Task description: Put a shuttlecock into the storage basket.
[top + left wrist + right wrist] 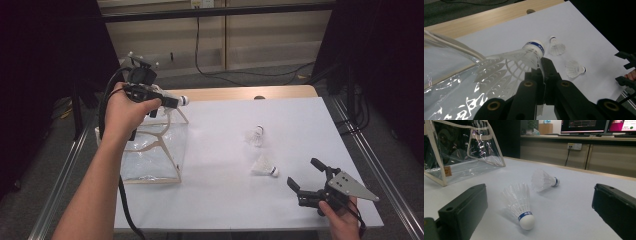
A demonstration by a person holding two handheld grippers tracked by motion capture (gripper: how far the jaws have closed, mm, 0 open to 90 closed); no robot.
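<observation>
My left gripper (172,102) is raised over the clear plastic bag (150,150) at the table's left and is shut on the feather skirt of a white shuttlecock (183,100). In the left gripper view the shuttlecock (529,53) sticks out past the jaws, cork end forward, above the bag (454,75). Two more shuttlecocks lie on the white table, one farther back (255,137) and one nearer (265,166). My right gripper (304,173) rests low at the front right, open and holding nothing, pointed at the near shuttlecock (520,202) and the far one (544,180).
The white tabletop (225,200) has a wooden strip (235,93) along its far edge. The bag (461,150) stands upright with cream trim. Metal rails run along both sides of the table, and cables lie on the floor behind it.
</observation>
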